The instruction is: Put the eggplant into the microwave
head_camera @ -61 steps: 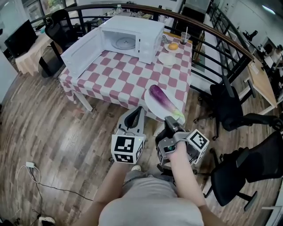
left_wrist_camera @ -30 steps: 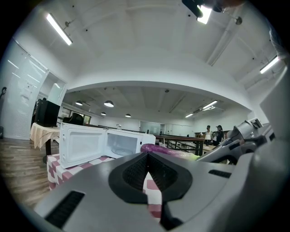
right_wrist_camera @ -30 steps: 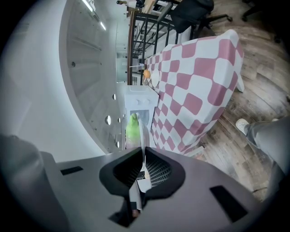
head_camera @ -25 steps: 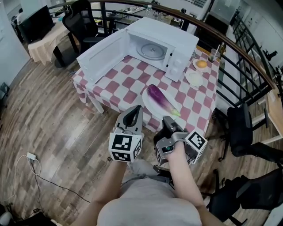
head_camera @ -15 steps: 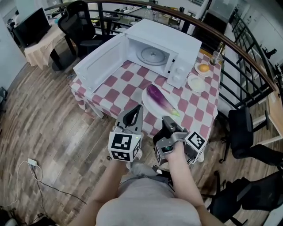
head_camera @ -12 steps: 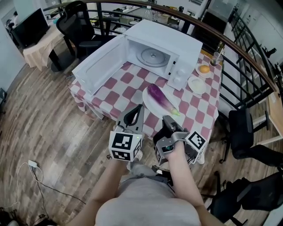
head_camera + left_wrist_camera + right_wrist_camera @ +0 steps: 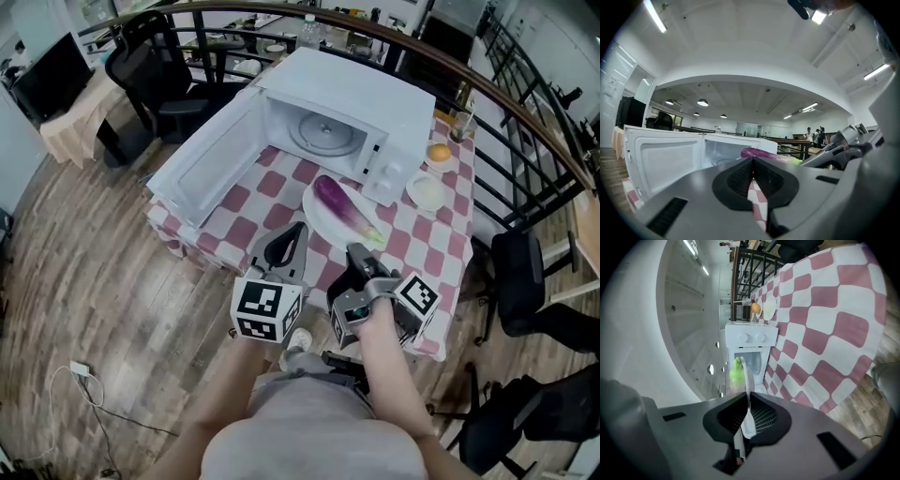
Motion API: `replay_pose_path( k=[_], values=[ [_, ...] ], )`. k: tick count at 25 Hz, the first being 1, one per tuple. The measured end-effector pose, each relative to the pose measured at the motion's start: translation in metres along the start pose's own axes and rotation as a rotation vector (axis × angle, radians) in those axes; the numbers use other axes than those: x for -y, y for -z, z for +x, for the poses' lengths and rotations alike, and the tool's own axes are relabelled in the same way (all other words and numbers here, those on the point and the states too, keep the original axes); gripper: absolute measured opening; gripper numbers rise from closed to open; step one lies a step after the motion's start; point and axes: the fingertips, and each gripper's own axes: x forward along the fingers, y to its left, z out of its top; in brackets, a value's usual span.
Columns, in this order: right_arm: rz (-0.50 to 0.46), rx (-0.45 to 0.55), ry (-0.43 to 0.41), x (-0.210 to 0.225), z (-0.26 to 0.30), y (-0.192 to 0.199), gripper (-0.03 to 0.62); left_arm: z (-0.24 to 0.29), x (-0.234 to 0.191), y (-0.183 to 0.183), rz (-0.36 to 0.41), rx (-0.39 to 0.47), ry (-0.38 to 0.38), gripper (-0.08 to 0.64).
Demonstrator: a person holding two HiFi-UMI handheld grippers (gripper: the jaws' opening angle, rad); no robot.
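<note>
Plate [image 7: 312, 210] moved inward; eggplant [image 7: 345, 208] just beyond right gripper [image 7: 357, 252].

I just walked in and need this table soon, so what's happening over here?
A person is working with a handheld gripper in each hand. The right gripper is clamped on the near rim of a white plate that carries the eggplant, at the checkered table. The left gripper is shut and empty beside it. The microwave stands just beyond, its door swung wide open and only the turntable inside, so the eggplant is not in yet.
</note>
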Motion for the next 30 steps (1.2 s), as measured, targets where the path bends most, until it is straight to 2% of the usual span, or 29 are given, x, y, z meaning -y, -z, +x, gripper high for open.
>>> replay_pose_path(
  k=[11,21,30],
  values=[
    [-0.036,0.005,-0.016,-0.013,0.040,-0.006,0.035,0.030,-0.029,0.000,-0.037,0.012,-0.002,-0.002],
    [-0.036,0.010,0.004,-0.005,0.061,-0.004,0.035,0.040,-0.058,0.002,-0.054,0.014,-0.026,-0.002],
    [-0.043,0.065,0.004,-0.004,0.095,-0.013,0.035,0.073,-0.089,-0.010,-0.037,0.025,0.028,-0.002]
  ],
)
